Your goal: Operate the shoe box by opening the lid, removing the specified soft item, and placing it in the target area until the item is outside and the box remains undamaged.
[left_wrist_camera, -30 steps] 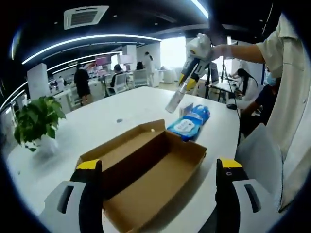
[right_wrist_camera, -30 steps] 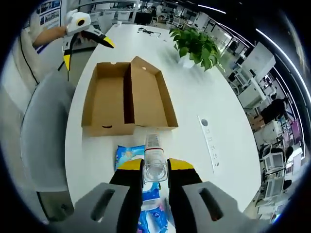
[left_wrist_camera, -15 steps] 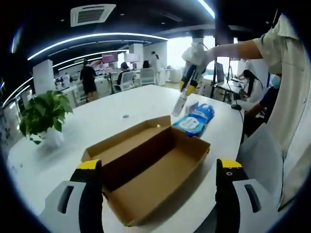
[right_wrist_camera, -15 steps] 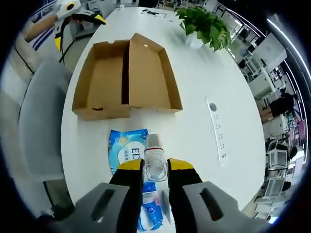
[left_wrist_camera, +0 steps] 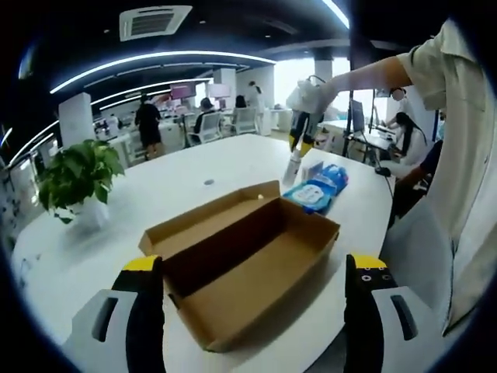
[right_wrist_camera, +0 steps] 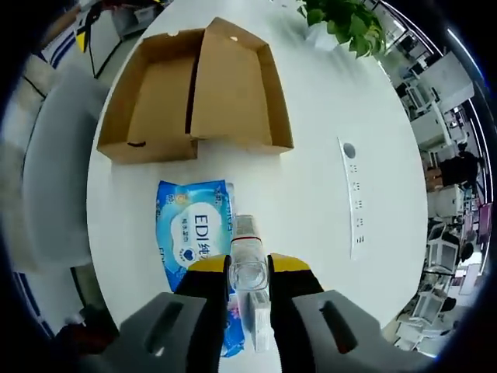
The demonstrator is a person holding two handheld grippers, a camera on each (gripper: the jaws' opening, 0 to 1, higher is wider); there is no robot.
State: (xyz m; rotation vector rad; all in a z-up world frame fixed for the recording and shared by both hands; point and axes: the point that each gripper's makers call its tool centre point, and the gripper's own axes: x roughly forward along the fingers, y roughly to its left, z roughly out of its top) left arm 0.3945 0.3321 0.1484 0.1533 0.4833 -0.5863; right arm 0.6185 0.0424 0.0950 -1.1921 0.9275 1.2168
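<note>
A clear bottle [right_wrist_camera: 248,263] is clamped in the right gripper [right_wrist_camera: 248,268]; the left gripper [left_wrist_camera: 252,272] is held wide and empty. The wipes pack [right_wrist_camera: 192,233], at 6 o'clock of the open shoe box [right_wrist_camera: 194,89], is judged soft, light and slippery. It is best pinched at an edge seam.

A white table [left_wrist_camera: 233,159] carried a potted green plant [left_wrist_camera: 76,175] near its far corner, also seen at the edge of the right gripper view [right_wrist_camera: 345,17]. A strip of sockets [right_wrist_camera: 356,203] lay flush in the tabletop. A grey chair [right_wrist_camera: 48,175] stood beside the table. Behind, people [left_wrist_camera: 147,124] stood among desks under curved ceiling light strips [left_wrist_camera: 147,62] and an air vent [left_wrist_camera: 154,21].
</note>
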